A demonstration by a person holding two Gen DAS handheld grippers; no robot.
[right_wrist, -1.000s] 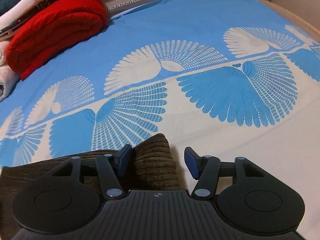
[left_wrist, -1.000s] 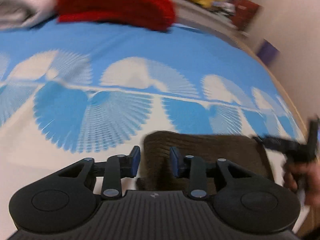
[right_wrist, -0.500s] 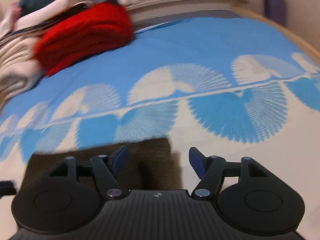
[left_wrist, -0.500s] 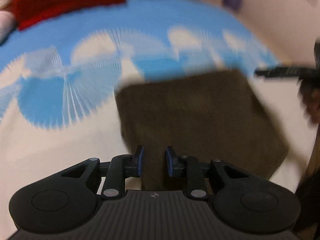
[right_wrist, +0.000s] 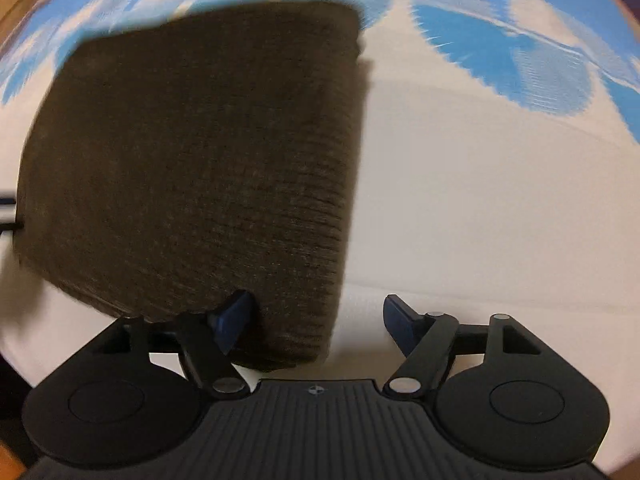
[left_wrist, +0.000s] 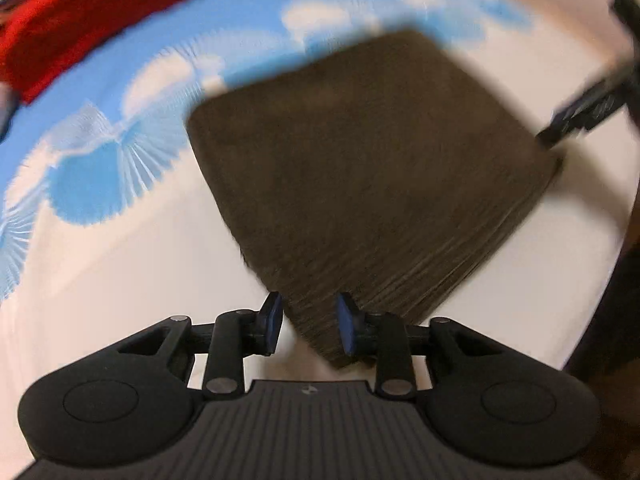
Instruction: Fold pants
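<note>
Both grippers pulled back since earlier; folded pants (left_wrist: 360, 184) now lie flat on the bedspread (left_wrist: 120, 272). Left gripper (left_wrist: 308, 330) opening around the near corner, right gripper (right_wrist: 316, 326) wide, gripping nothing. Risk: a pad snags the corner and drags the fold open.

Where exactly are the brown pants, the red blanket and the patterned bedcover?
brown pants (left_wrist: 360, 168): left wrist view, middle of the folded top face.
red blanket (left_wrist: 80, 20): left wrist view, its blurred front.
patterned bedcover (right_wrist: 500, 200): right wrist view, plain white part.

The folded pants (left_wrist: 360, 168) lie on the bedspread (left_wrist: 120, 272); a blanket (left_wrist: 88, 16) sits far off at 10 o'clock.
</note>
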